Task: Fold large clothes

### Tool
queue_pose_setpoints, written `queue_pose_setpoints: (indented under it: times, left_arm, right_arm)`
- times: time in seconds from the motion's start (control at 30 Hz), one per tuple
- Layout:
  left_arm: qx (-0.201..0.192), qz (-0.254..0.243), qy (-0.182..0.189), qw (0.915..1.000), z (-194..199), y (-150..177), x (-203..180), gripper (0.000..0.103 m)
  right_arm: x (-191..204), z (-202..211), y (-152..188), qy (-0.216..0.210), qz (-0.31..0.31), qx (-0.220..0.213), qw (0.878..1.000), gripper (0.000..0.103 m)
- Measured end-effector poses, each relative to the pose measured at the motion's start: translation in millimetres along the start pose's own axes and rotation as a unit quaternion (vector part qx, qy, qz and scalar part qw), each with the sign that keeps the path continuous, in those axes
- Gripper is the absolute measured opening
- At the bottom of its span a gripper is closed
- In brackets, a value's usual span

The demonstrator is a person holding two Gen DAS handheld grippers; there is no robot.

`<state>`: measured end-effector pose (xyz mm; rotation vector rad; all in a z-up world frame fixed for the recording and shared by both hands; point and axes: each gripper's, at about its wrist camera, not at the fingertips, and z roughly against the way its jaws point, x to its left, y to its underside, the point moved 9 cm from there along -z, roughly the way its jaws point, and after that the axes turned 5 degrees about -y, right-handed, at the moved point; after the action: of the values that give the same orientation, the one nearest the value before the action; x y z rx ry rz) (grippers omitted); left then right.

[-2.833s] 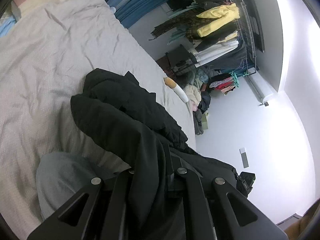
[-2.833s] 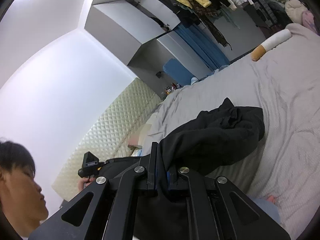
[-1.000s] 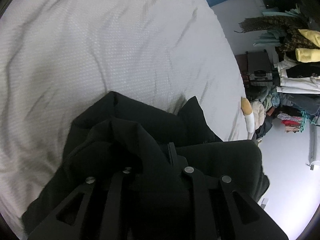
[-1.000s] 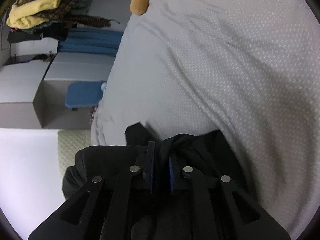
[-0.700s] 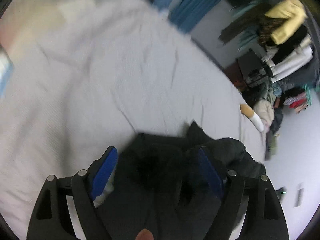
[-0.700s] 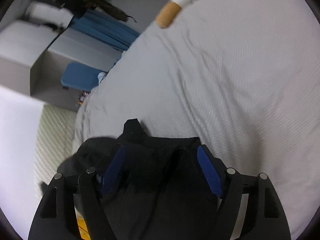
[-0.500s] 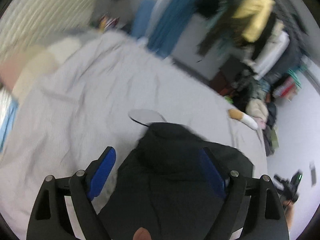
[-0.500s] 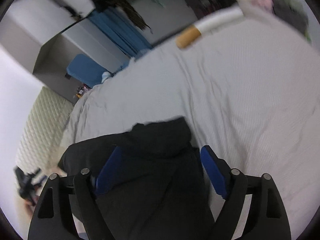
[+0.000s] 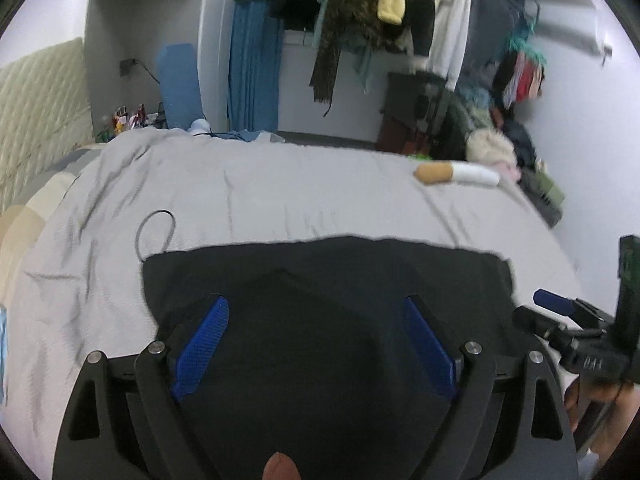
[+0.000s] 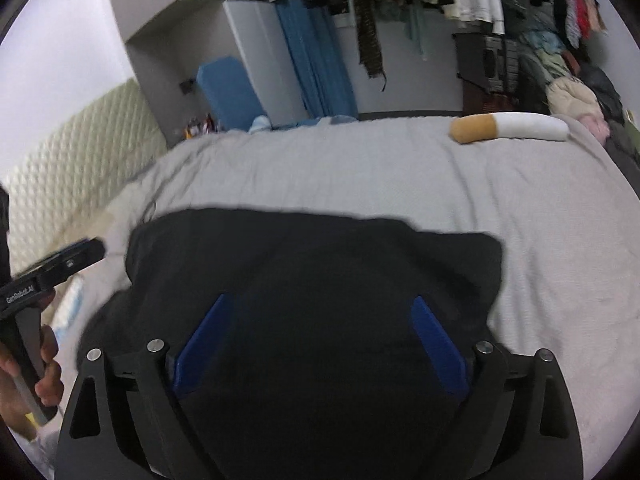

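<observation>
A large black garment lies spread on the grey bed, near its front edge; it also shows in the right wrist view. My left gripper is open above the garment, its blue pads wide apart and holding nothing. My right gripper is open too, above the same garment, with blue pads apart and empty. The right gripper shows at the right edge of the left wrist view. The left gripper shows at the left edge of the right wrist view.
A cigarette-shaped pillow lies at the far right of the bed, also in the right wrist view. A thin cord loop lies left of the garment. A clothes rack, a blue curtain and a padded headboard stand around.
Both grippers let go of the black garment and opened wide. They pulled back and tilted up, so the garment now lies flat on the bed below them.
</observation>
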<state>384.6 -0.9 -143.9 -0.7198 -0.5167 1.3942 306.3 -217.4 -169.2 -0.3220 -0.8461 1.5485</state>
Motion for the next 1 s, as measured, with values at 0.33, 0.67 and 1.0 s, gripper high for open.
queue_pose_setpoints:
  times: [0.33, 0.67, 1.0]
  left_arm:
    - [0.028, -0.006, -0.017, 0.9995, -94.0, 13.1, -9.1, 0.103]
    - [0.039, 0.0, -0.034, 0.9987, -160.6, -11.7, -1.6, 0.103]
    - [0.058, 0.005, -0.035, 0.9977, -172.4, -17.4, 8.3, 0.103]
  right_arm:
    - [-28.2, -64.8, -6.1, 0.031, -0.018, -0.012, 0.999, 0.103]
    - [-46.0, -118.3, -26.1, 0.04, -0.027, 0.002, 0.999, 0.103]
    - [-51.9, -141.1, -30.5, 0.042, -0.02, 0.018, 0.999, 0.103]
